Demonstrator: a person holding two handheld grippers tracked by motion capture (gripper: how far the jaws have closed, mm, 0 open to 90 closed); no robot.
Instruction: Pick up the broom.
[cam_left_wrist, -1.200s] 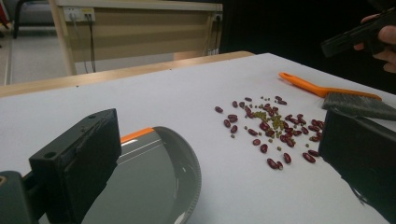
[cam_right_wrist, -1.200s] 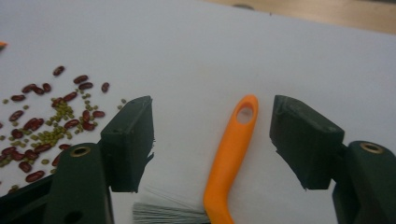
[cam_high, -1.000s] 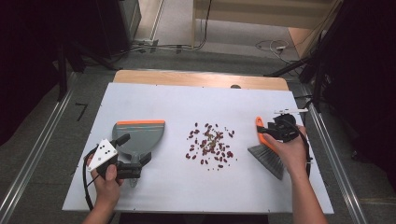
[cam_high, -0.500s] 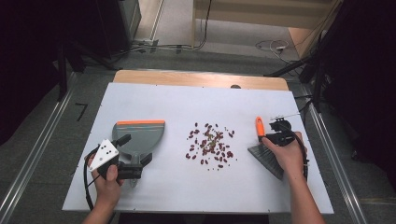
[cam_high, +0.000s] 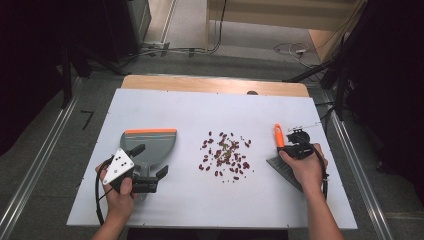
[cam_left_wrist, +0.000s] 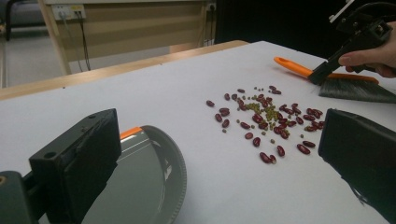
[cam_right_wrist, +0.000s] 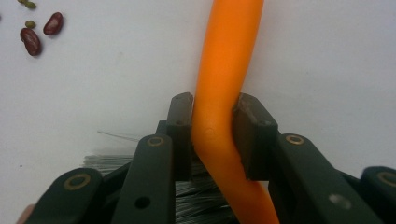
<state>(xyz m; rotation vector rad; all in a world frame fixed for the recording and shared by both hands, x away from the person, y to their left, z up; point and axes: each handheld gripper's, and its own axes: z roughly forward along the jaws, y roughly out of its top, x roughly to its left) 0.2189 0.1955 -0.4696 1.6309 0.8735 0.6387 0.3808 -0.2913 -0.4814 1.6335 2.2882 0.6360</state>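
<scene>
On the white table (cam_high: 210, 205), I see my right gripper (cam_right_wrist: 212, 135) clamped on the brush's orange handle (cam_right_wrist: 226, 70), beans (cam_high: 225, 156) lying beyond. My left gripper (cam_high: 150, 172) gapes wide, the dustpan (cam_high: 150, 145) under its jaws.

Left gripper (cam_high: 150, 180) rests low with jaws spread wide; right gripper (cam_right_wrist: 212, 135) has jaws clamped, fist wrapped around it.

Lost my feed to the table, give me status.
Right gripper shut on brush handle, brush lying on table. Left gripper open over dustpan. Beans scattered between them, nothing in the way.
</scene>
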